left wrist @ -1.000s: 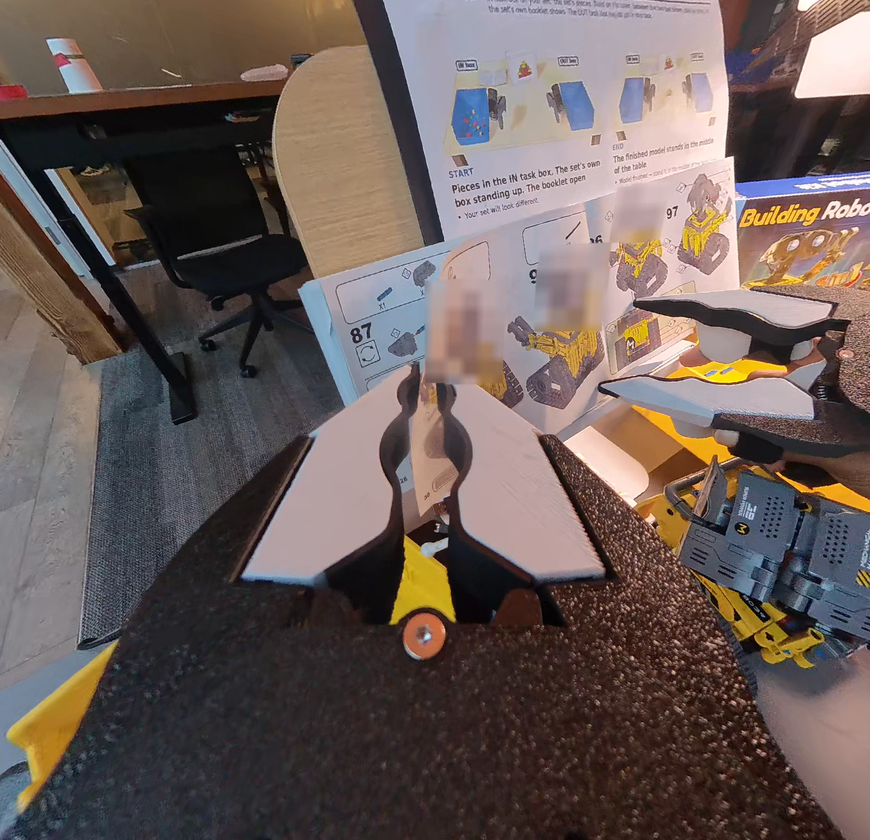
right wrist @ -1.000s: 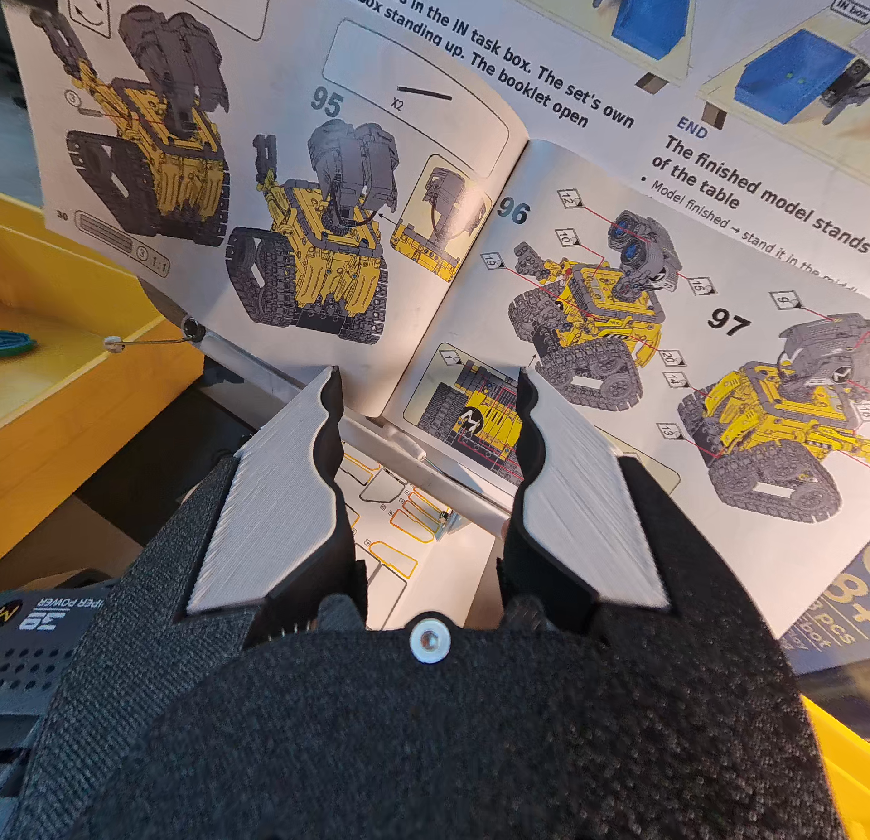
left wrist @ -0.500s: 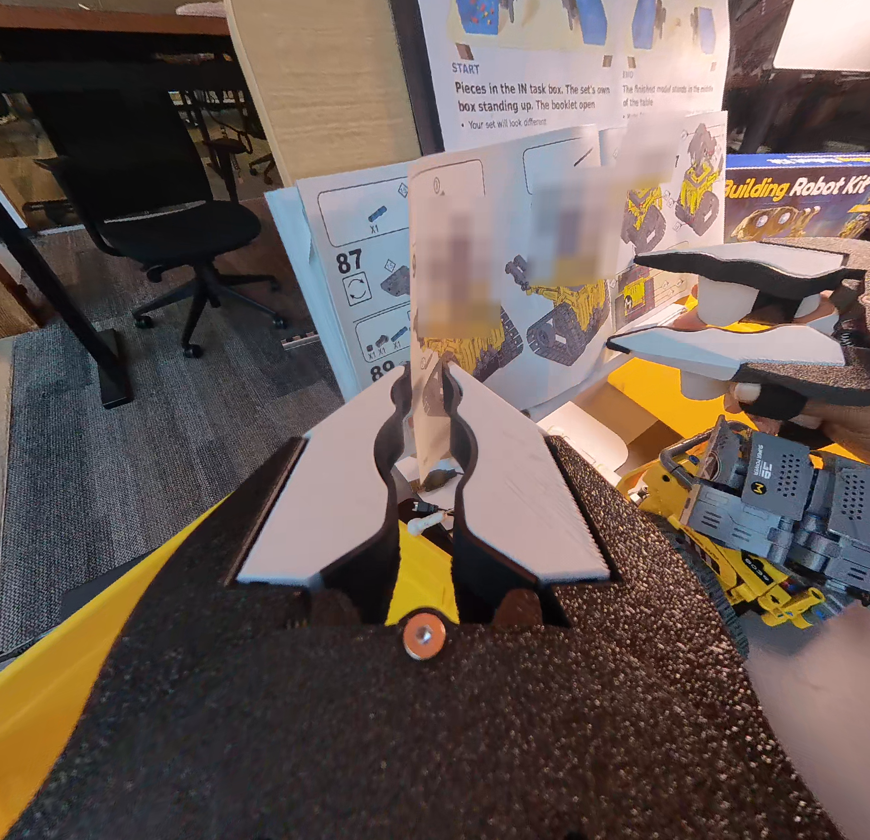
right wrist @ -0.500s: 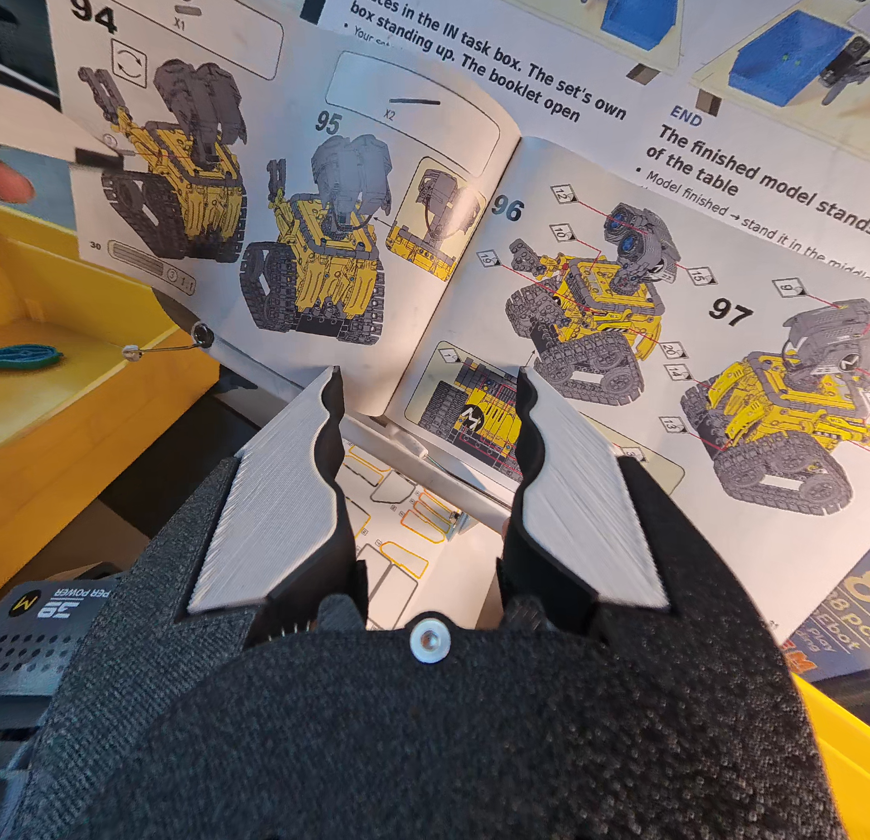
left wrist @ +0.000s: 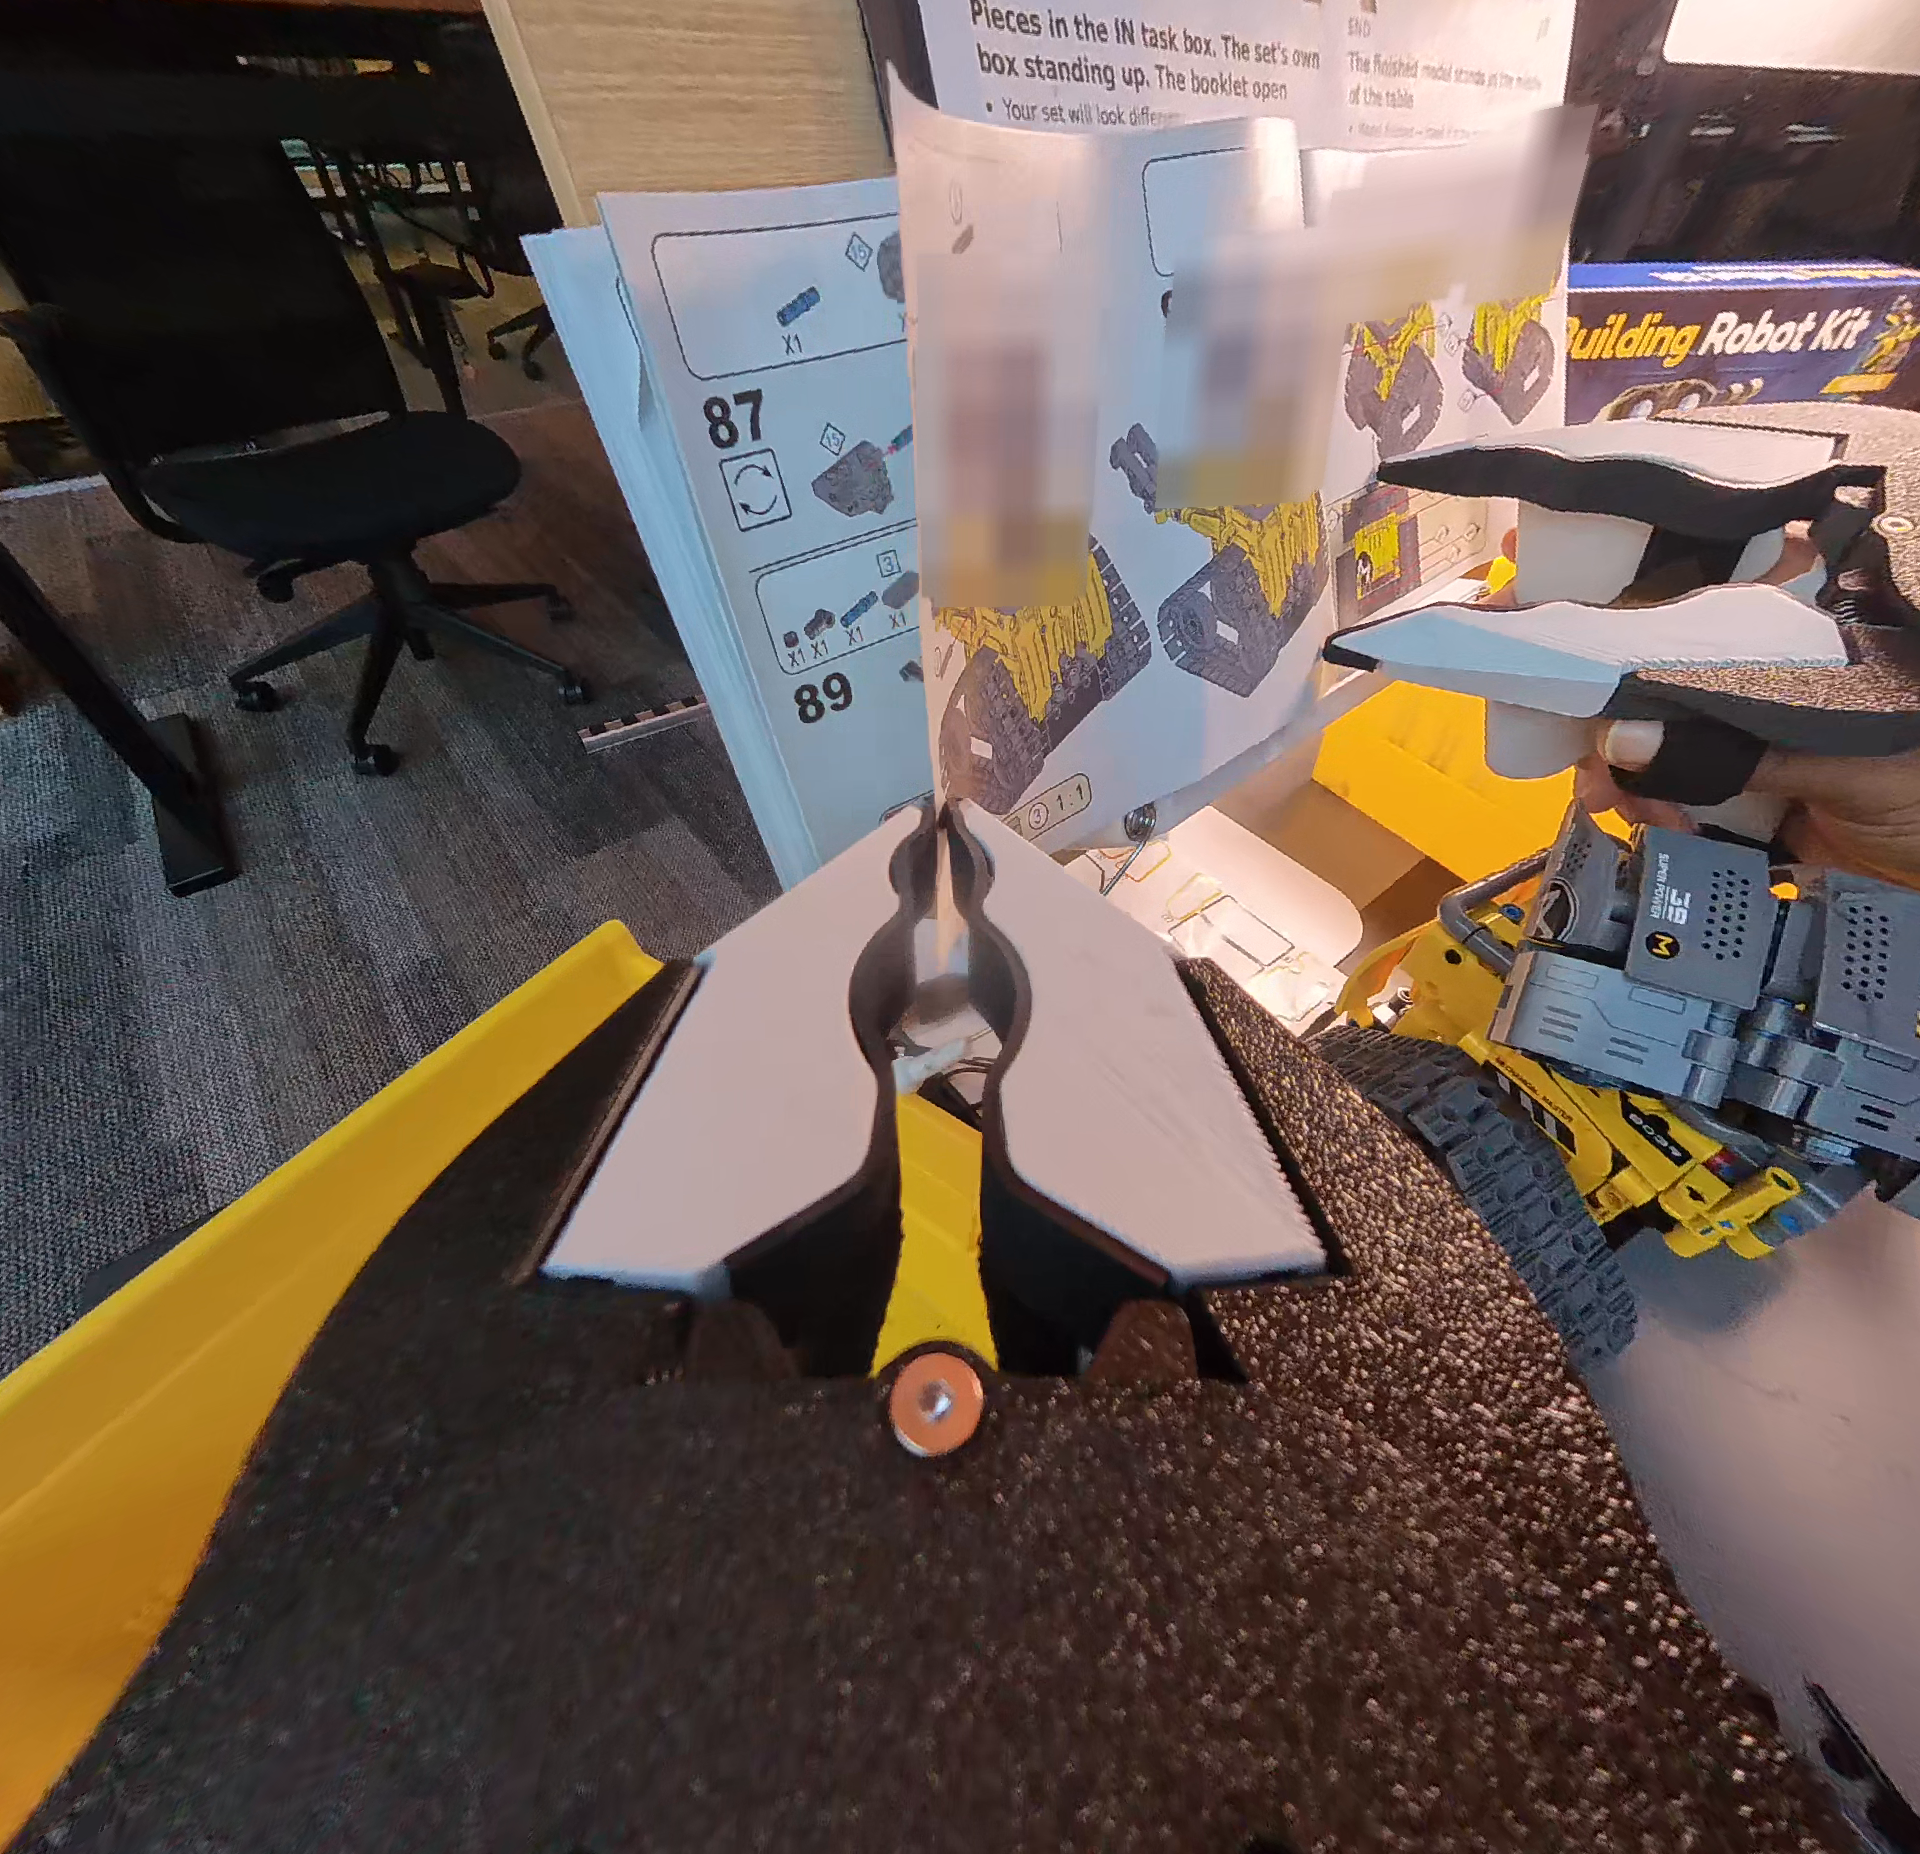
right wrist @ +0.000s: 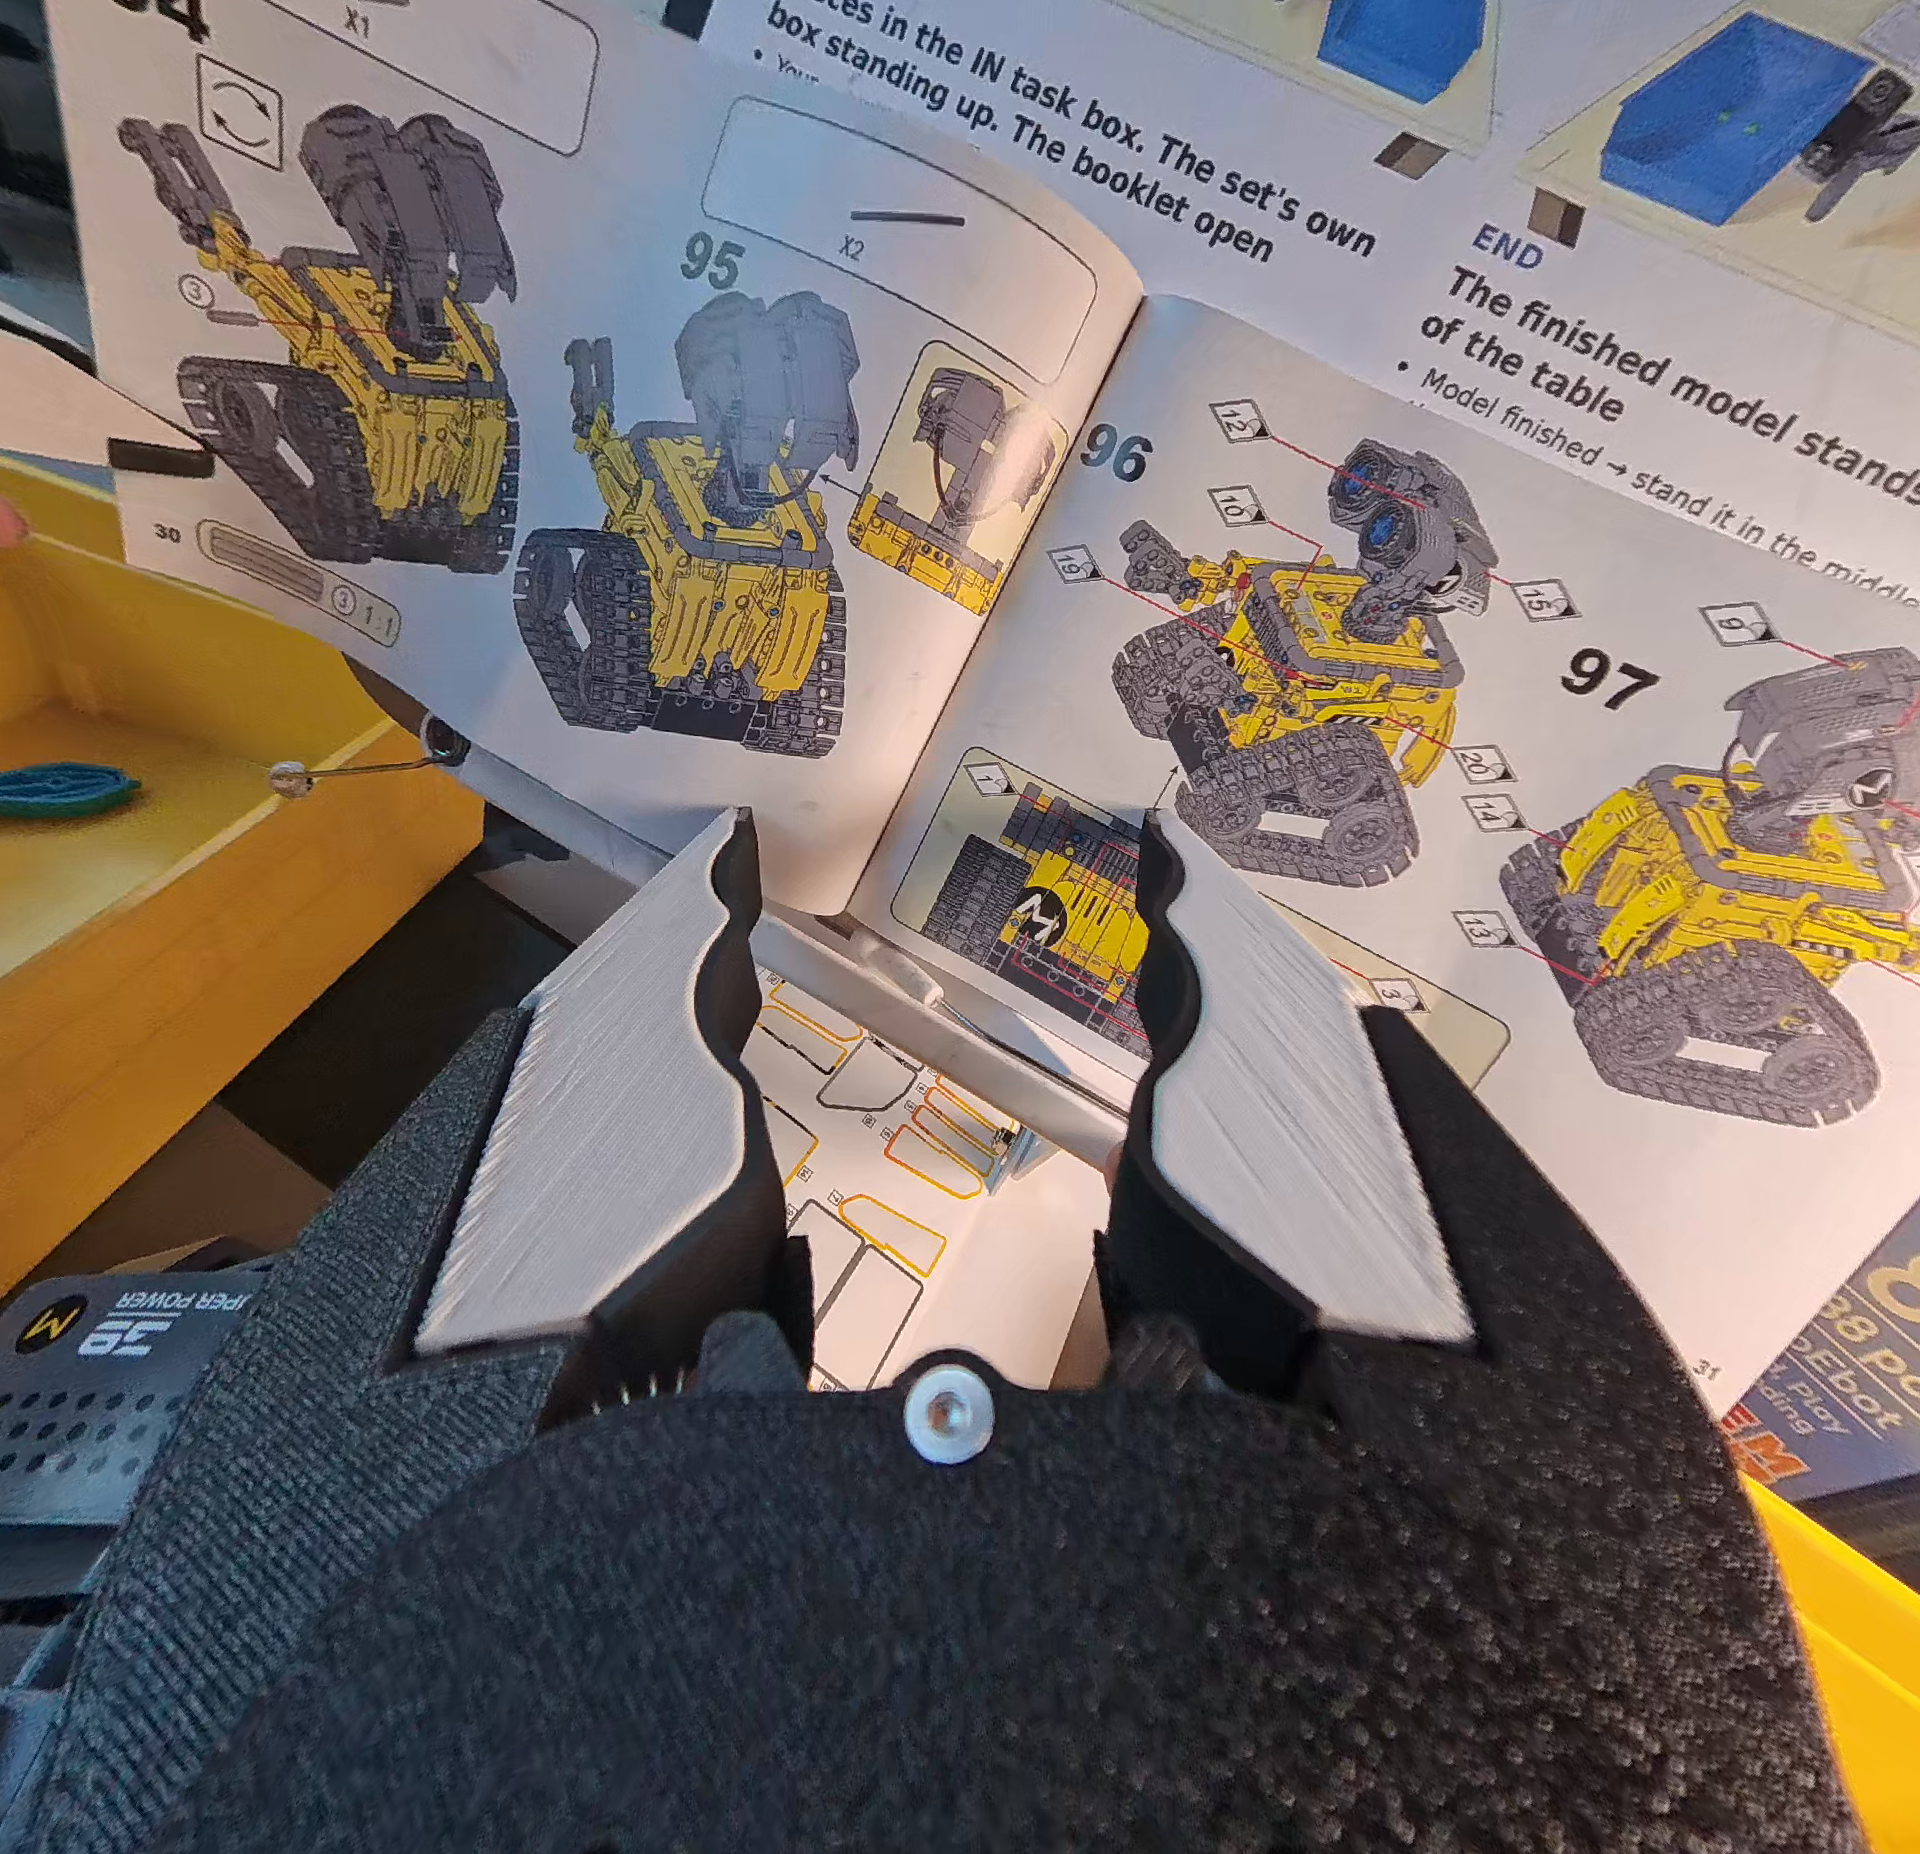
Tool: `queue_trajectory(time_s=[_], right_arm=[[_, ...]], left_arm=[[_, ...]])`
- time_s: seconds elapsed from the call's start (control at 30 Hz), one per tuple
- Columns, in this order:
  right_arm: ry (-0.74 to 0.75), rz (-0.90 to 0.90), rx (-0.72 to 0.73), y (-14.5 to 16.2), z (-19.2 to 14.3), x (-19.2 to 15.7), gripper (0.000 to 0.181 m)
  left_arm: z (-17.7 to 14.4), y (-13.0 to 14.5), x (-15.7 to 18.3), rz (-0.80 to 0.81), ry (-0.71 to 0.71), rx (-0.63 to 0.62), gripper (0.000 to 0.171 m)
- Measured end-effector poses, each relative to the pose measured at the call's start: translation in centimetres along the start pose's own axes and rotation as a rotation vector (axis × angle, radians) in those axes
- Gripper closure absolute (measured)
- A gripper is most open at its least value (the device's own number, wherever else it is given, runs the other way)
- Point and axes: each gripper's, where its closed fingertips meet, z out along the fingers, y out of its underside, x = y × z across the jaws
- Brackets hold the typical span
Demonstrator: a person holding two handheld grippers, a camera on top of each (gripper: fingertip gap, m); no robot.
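My left gripper (left wrist: 943,817) is shut on the bottom edge of one page (left wrist: 1039,724) of the open instruction booklet (right wrist: 727,454). The page stands lifted off the pages behind it. The booklet rests upright on a metal stand. My right gripper (right wrist: 940,828) is open and empty, close in front of the booklet's lower middle. It also shows in the left wrist view (left wrist: 1351,568), held by a hand. A yellow and grey tracked robot model (left wrist: 1662,1025) stands below the right gripper.
A printed instruction sheet (right wrist: 1351,142) hangs behind the booklet. A blue kit box (left wrist: 1725,339) stands at the right. A yellow bin (right wrist: 156,921) with a teal item (right wrist: 62,788) is at the left. A sticker sheet (right wrist: 883,1181) lies under the stand. An office chair (left wrist: 343,474) stands on the carpet.
My left gripper has moved down and nearer the booklet with the page in it; the page now stands taller and farther off the pages behind. The right gripper has barely moved.
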Motion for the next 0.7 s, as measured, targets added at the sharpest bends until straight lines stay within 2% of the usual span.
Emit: queue_trajectory(time_s=[0.7], right_arm=[[-0.004,-0.007,-0.001,0.47,-0.29,0.26,0.109]], left_arm=[[-0.64,-0.27,0.22,0.001,0.016,0.003,0.171]])
